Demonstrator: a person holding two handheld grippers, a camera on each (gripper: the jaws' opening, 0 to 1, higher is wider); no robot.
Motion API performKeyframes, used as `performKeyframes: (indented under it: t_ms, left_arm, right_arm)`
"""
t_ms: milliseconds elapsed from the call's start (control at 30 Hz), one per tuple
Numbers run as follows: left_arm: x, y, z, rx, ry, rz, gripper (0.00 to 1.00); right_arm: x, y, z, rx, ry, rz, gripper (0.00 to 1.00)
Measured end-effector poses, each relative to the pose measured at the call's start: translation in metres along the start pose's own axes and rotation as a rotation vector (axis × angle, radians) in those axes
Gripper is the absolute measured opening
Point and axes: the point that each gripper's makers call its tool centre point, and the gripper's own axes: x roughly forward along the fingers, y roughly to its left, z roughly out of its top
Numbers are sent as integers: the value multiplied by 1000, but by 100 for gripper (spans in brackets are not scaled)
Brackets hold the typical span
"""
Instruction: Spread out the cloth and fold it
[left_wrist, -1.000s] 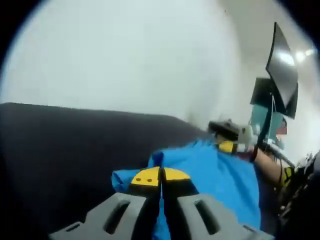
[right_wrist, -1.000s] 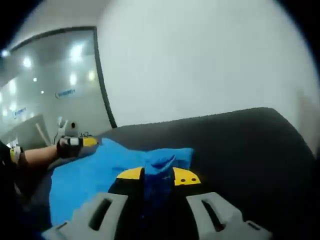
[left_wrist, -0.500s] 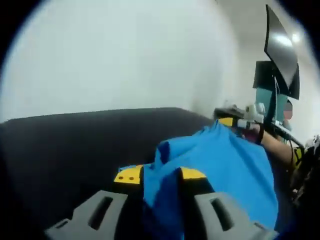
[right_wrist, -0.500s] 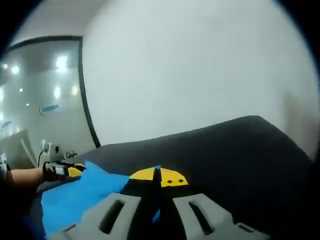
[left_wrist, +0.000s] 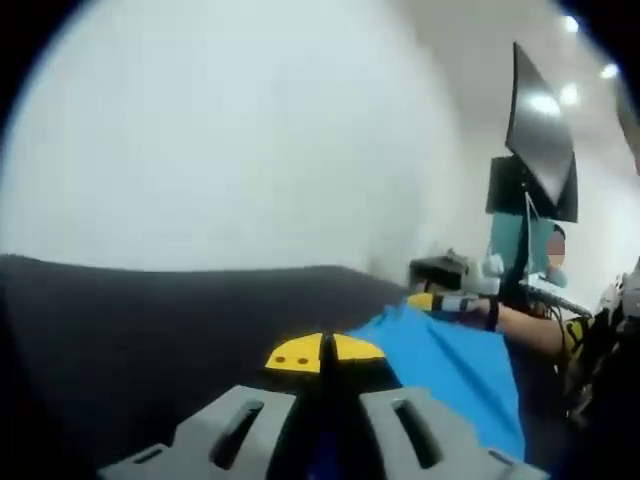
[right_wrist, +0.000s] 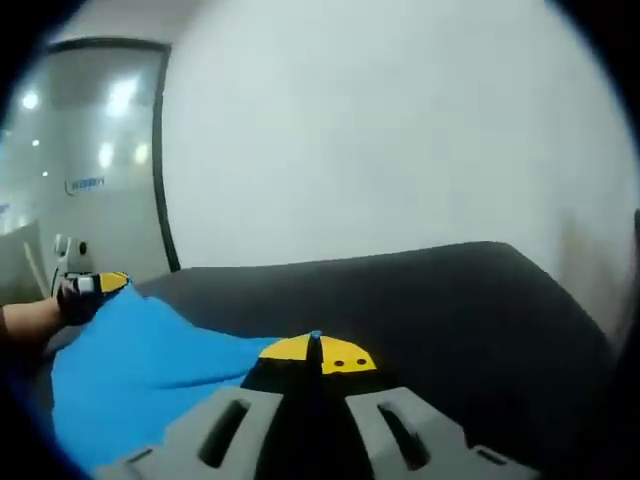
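A bright blue cloth (left_wrist: 452, 362) hangs stretched between my two grippers above a dark grey table (left_wrist: 140, 320). In the left gripper view my left gripper (left_wrist: 323, 352) has its yellow-tipped jaws pressed together, and the cloth runs off to the right from under them. That cloth's far corner reaches my right gripper (left_wrist: 440, 298), held by a hand. In the right gripper view my right gripper (right_wrist: 315, 352) is shut too, with the blue cloth (right_wrist: 130, 365) spreading to the left. The cloth rises there to my left gripper (right_wrist: 88, 288). The pinched corners are hidden by the jaws.
The dark table (right_wrist: 450, 310) ends at a plain white wall (right_wrist: 380, 130). A dark monitor on a stand (left_wrist: 535, 140) is at the right of the left gripper view. A glass partition with light reflections (right_wrist: 80, 170) is at the left of the right gripper view.
The left gripper's jaws, apart around bunched cloth half a second ago, are now pressed together. The cloth has gone from bunched at the jaws to a flatter sheet drawn taut between the grippers.
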Motion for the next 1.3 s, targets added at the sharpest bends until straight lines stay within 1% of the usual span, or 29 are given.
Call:
performKeyframes:
  t_ms: [33, 100, 167, 233, 267, 333, 367, 400, 433, 467, 500, 533, 567, 633, 700, 733, 800, 867, 933, 967, 1000, 1033, 1100, 1133, 1167, 1200, 1233, 1267, 1300]
  left_arm:
    - [2, 12, -2, -23, 12, 53, 0]
    - [8, 24, -6, -15, 6, 80, 0]
    - [15, 41, -19, -40, 31, 140, 0]
    - [20, 52, -34, -28, 62, 175, 0]
    - [22, 54, -40, -23, 73, 186, 0]
    - [24, 63, -59, -21, 128, 215, 0]
    - [25, 66, -69, -14, 155, 226, 0]
    - [25, 71, -76, 28, 196, 260, 0]
    - [27, 72, -76, 97, 210, 280, 0]
    - [31, 68, -81, 167, 239, 271, 0]
    - [33, 67, -89, 221, 277, 270, 0]
    - [37, 66, -83, 252, 215, 288, 0]
    - [35, 64, -84, 254, 240, 278, 1]
    - [32, 64, -84, 176, 207, 280, 1]
    - [28, 64, -82, 165, 212, 268, 4]
    - [26, 60, -81, 149, 207, 248, 6]
    - [23, 57, -75, 90, 174, 226, 11]
    - [18, 57, -65, 30, 124, 216, 12]
    - [12, 58, -50, -31, 50, 193, 12]
    - [8, 57, -42, -69, 3, 181, 12]
    - [5, 58, -36, -91, -28, 171, 12]
    - [-1, 57, -26, -135, -78, 158, 12]
    - [-15, 52, -9, -270, -170, 153, 14]
    - [-24, 46, 1, -303, -224, 128, 20]
    - [-34, 41, 12, -291, -282, 121, 29]
    - [-45, 37, 20, -276, -326, 121, 36]
    - [-56, 35, 26, -252, -352, 127, 39]
    - [-66, 38, 27, -233, -353, 155, 38]
    - [-75, 40, 27, -220, -349, 187, 36]
  right_arm:
    - [2, 1, 0, -9, -1, -4, 0]
    - [4, 1, -2, -48, 1, -12, 0]
    - [2, 4, 1, -119, -8, -13, 0]
    - [0, 7, 8, -123, -44, -21, 0]
    - [2, 7, 7, -118, -37, -25, 0]
    - [6, -5, -18, -109, 75, -71, 0]
    - [9, -10, -35, -124, 152, -92, 0]
    - [9, -13, -46, -187, 214, -98, 0]
    - [12, -13, -36, -229, 164, -104, 0]
    - [12, -8, -32, -202, 135, -96, 0]
    - [13, -10, -35, -196, 148, -105, 0]
    - [12, -11, -35, -207, 142, -112, 0]
    - [11, -13, -33, -216, 136, -116, 4]
    - [10, -18, -31, -181, 129, -130, 8]
    - [6, -21, -29, -133, 114, -131, 11]
    - [6, -22, -26, -100, 93, -130, 12]
    - [-2, -34, -9, 56, -9, -154, 12]
    - [-13, -47, 6, 271, -122, -153, 12]
    - [-22, -54, 18, 466, -208, -104, 12]
    - [-25, -56, 23, 529, -245, -85, 12]
    - [-29, -58, 29, 542, -279, -77, 12]
    - [-32, -58, 32, 538, -300, -68, 11]
    - [-33, -51, 36, 483, -303, -43, 10]
    - [-32, -47, 36, 443, -289, -35, 10]
    - [-32, -41, 37, 385, -277, -31, 10]
    - [-32, -37, 40, 323, -272, -33, 10]
    - [-32, -33, 44, 273, -282, -35, 10]
    - [-33, -26, 49, 223, -294, -23, 10]
    - [-34, -14, 52, 179, -288, -4, 11]
